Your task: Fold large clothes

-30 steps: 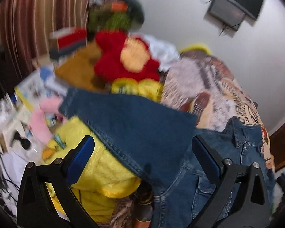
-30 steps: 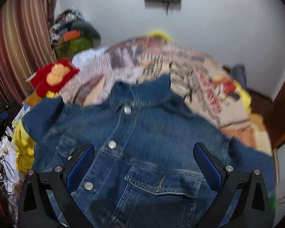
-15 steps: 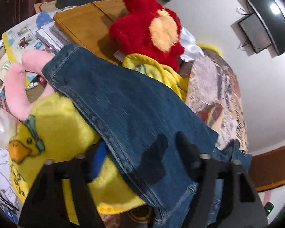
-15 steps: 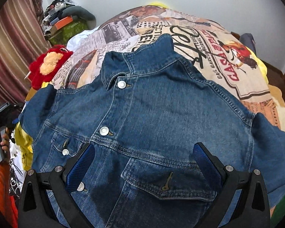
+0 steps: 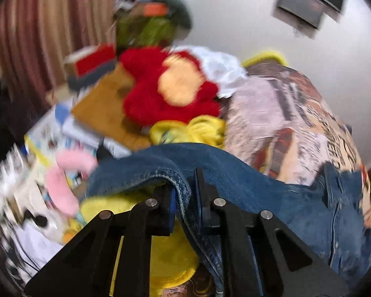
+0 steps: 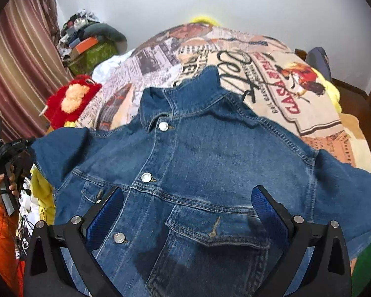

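Note:
A blue denim jacket lies face up on the bed, buttoned, collar toward the far wall. My left gripper is shut on the edge of the jacket's left sleeve and holds it lifted off a yellow plush. In the right wrist view the left gripper shows in a hand at the far left, beside the sleeve end. My right gripper is open and empty, hovering over the jacket's chest pocket.
The bed cover has a newspaper print. A red plush, yellow cloth, a pink toy, books and a wooden board crowd the left bedside. Striped curtains hang at left. A clutter pile stands in the corner.
My left gripper has closed on the sleeve edge and lifted it; it was open a second ago. My right gripper stayed open, moving slightly over the jacket front.

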`<state>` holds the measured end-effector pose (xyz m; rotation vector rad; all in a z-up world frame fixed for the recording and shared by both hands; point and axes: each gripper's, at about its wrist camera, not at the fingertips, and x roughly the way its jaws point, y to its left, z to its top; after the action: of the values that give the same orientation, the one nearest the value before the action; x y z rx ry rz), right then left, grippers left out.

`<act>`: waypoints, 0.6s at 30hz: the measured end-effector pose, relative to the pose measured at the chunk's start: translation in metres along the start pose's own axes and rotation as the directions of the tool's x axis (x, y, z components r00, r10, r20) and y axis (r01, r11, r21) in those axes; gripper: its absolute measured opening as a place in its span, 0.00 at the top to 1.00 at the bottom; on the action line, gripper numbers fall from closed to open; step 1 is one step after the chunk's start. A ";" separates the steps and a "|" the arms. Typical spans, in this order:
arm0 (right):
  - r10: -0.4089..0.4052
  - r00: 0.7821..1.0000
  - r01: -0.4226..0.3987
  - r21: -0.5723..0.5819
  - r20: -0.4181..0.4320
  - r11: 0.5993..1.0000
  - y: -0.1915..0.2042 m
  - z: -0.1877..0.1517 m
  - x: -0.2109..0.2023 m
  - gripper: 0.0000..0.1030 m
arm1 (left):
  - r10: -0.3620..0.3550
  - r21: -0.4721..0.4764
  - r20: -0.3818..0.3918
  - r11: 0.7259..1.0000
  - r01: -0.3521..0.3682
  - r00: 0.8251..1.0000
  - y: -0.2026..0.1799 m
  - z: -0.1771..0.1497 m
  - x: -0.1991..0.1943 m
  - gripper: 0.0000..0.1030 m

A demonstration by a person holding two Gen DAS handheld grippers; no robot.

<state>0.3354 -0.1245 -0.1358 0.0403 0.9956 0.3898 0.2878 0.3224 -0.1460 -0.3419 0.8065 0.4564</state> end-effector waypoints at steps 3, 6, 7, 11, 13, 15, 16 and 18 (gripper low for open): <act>0.004 1.000 -0.005 0.005 0.030 1.000 -0.004 -0.002 -0.016 0.00 | -0.048 0.047 0.029 0.998 0.046 0.998 -0.028 0.006 -0.019 0.88; 0.003 0.998 -0.003 0.005 0.061 1.000 -0.008 -0.004 -0.033 0.00 | -0.110 0.106 0.075 0.989 0.102 0.991 -0.061 0.005 -0.044 0.90; -0.001 0.998 0.001 0.003 0.068 1.000 -0.009 -0.005 -0.038 0.00 | -0.131 0.142 0.097 0.983 0.117 0.987 -0.077 0.002 -0.055 0.90; -0.015 0.995 0.015 -0.002 0.096 1.000 -0.017 -0.009 -0.056 0.00 | -0.218 0.245 0.083 0.950 0.192 0.973 -0.131 -0.014 -0.072 0.92; -0.019 0.994 0.018 0.007 0.109 1.000 -0.023 -0.012 -0.064 0.00 | -0.247 0.303 0.041 0.926 0.223 0.968 -0.159 -0.032 -0.070 0.92; -0.016 0.993 0.014 0.020 0.115 1.000 -0.027 -0.015 -0.070 0.00 | -0.260 0.359 -0.015 0.900 0.248 0.965 -0.187 -0.053 -0.062 0.92; -0.016 0.993 0.013 0.025 0.116 1.000 -0.029 -0.016 -0.072 0.00 | -0.267 0.381 -0.058 0.885 0.268 0.962 -0.200 -0.066 -0.054 0.92; -0.018 0.993 0.015 0.033 0.118 0.999 -0.034 -0.020 -0.076 0.00 | -0.273 0.406 -0.154 0.859 0.313 0.950 -0.219 -0.094 -0.038 0.92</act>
<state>0.2927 -0.1847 -0.0920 0.0830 0.8840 0.3526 0.3198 0.0838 -0.1517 -0.0725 0.9014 -0.0308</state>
